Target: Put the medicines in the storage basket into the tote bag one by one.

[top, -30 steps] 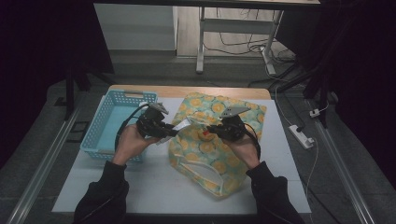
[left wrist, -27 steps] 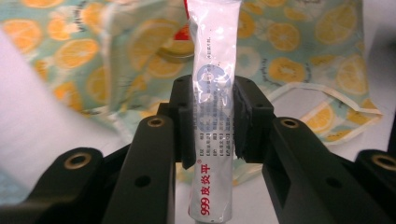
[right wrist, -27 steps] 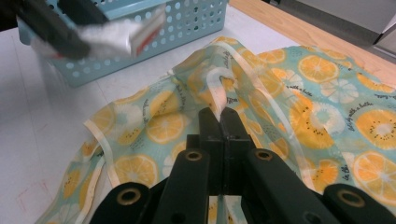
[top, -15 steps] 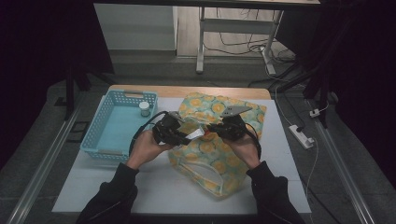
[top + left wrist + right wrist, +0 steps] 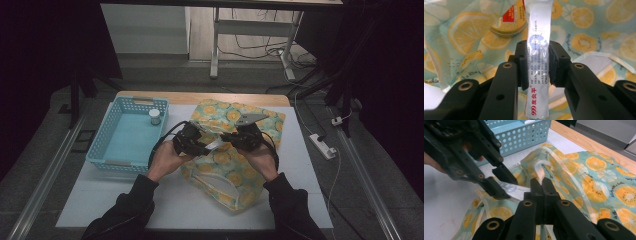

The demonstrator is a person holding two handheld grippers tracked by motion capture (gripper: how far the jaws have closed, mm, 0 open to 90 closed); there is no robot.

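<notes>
Ointment tube [image 5: 537,62], white soft plastic, sat clamped in the left hand-held gripper [image 5: 536,63] over the lemon-print fabric bag [image 5: 250,175] mid-tabletop, likely for packing; the right hand-held gripper [image 5: 543,185], closed, pinched the bag's rim, apparently holding it open.

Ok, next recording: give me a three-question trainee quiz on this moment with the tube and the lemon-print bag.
1. True or false: the left gripper has its jaws closed on the white tube.
2. What does the right gripper pinch?
A. the rim of the blue basket
B. the fabric edge of the lemon-print bag
C. the small jar
3. Where does the small jar stand, and what round thing lies in the bag past the tube's far end?

Key:
1. True; the pads press both sides of the tube.
2. B.
3. In the far right corner of the blue basket; a gold-rimmed round tin with a red label, in the left gripper view.
</notes>
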